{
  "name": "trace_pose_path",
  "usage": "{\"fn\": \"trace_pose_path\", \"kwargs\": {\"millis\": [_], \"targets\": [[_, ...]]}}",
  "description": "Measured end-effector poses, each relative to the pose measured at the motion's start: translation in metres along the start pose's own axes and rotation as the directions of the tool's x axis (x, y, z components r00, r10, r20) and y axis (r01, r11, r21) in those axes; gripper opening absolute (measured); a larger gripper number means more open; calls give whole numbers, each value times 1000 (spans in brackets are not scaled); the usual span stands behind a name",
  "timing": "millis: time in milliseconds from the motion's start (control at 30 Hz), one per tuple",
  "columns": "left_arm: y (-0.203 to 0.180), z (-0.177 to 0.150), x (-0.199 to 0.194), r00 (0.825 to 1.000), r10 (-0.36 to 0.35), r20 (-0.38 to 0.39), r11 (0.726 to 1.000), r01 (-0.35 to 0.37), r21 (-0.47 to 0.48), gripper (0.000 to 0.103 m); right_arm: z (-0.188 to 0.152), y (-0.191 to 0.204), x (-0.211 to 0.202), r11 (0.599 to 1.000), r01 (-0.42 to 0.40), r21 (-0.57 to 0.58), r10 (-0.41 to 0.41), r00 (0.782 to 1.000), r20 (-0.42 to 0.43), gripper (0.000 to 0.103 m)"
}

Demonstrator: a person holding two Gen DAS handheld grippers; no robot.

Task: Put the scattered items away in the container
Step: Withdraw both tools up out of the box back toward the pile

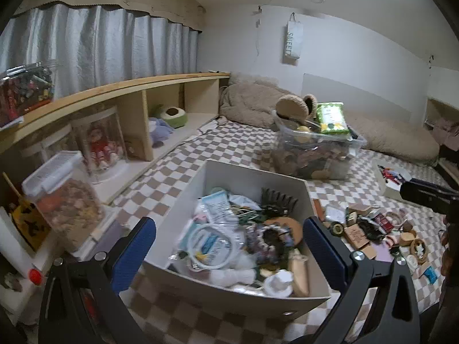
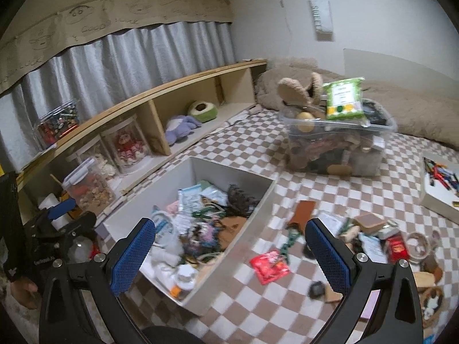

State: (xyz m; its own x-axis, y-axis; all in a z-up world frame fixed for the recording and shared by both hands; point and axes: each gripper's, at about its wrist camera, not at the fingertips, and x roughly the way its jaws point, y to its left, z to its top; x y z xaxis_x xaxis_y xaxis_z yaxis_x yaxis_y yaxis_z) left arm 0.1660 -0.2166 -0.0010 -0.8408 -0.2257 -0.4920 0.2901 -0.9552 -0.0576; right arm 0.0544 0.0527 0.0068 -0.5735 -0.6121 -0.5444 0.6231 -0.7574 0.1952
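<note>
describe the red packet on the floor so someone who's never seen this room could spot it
Start at the open white box of odds and ends on the checkered blanket. Just off its near right corner, in the right wrist view, lies the red packet, flat and alone on the checks. It is the only glossy red wrapper lying apart, left of the main scatter of small items.

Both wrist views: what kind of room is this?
Likely a bedroom or playroom at home: checkered bedding with a plush blanket behind, a low shelf holding toys, and a curtain.
</note>
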Motion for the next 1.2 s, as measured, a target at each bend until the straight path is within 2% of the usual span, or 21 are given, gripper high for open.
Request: {"fn": "trace_pose_path", "kwargs": {"millis": [333,667,1200], "targets": [[-50,-1,20,998,-67,-14,997,68,33,103,-13,-55,-36,994,91,53,-93,995,32,103],[-93,-4,33,989,-150,-2,988,150,40,103,-36,-102,-59,977,198,77,-201,979,33,103],[-146,-12,46,978,-208,-2,975,208,82,103,-64,-155,-81,947,281,158,-289,957,29,103]]}}
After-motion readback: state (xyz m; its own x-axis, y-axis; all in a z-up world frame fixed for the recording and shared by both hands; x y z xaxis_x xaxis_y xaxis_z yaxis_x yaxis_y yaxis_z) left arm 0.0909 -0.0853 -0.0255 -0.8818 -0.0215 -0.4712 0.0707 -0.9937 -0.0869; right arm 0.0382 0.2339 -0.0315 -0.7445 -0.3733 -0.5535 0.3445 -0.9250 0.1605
